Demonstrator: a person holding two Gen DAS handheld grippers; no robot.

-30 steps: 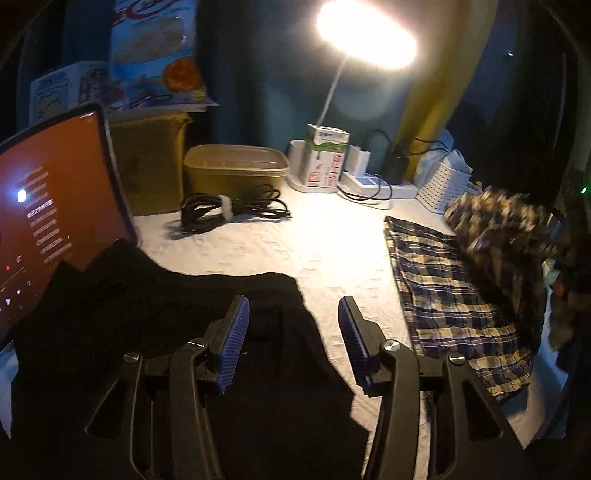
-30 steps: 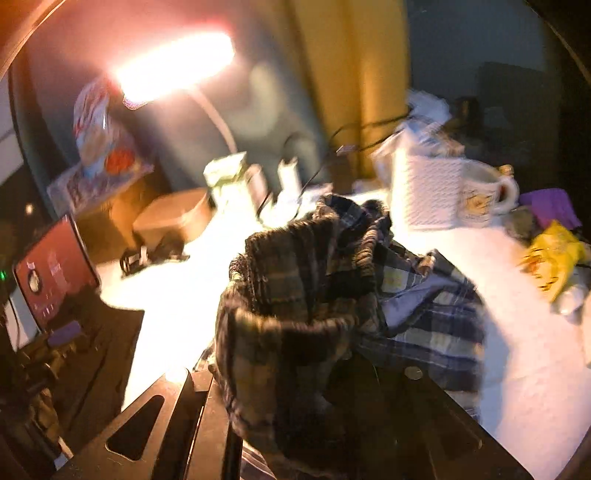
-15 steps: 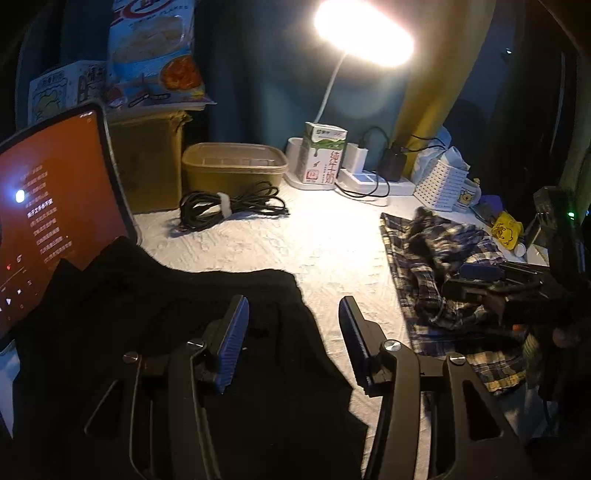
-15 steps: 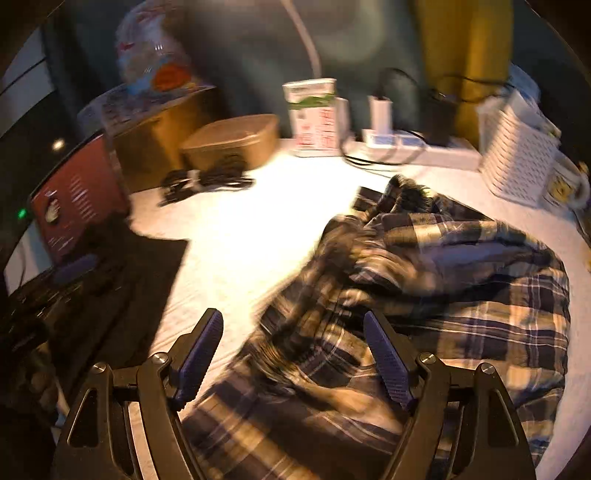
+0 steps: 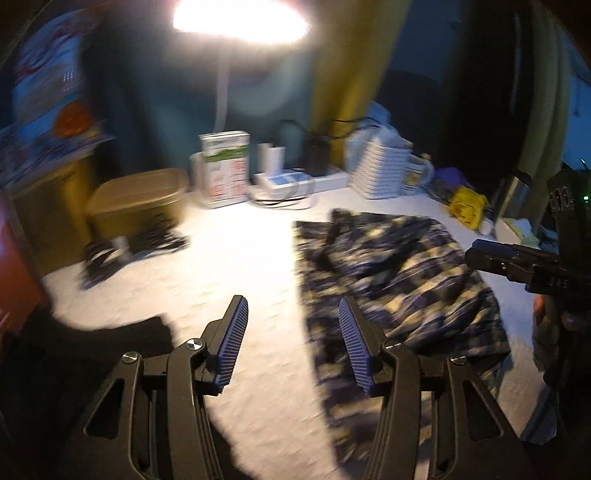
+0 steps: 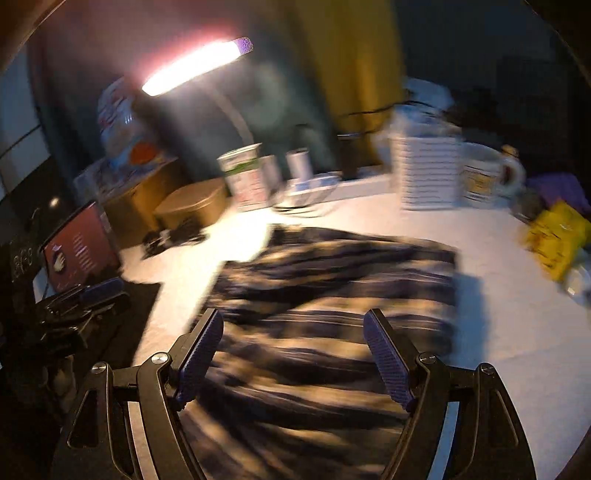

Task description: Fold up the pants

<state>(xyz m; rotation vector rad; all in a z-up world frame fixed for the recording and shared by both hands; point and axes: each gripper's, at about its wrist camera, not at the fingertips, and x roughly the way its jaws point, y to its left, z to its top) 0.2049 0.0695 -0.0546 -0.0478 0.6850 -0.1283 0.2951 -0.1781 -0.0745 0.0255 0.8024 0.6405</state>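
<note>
Wrist cams, angled down, shared pants [image 5: 399, 280]

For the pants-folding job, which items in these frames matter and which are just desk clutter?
Job: plaid pants, left gripper, right gripper, both open and empty.

Clutter: lamp, carton, brown tub, black cable, white basket, mug, yellow packet, red screen, black garment.

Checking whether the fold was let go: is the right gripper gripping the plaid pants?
No, the right gripper stands open above the crumpled blue-and-cream plaid pants, its pads clear of the cloth.
</note>
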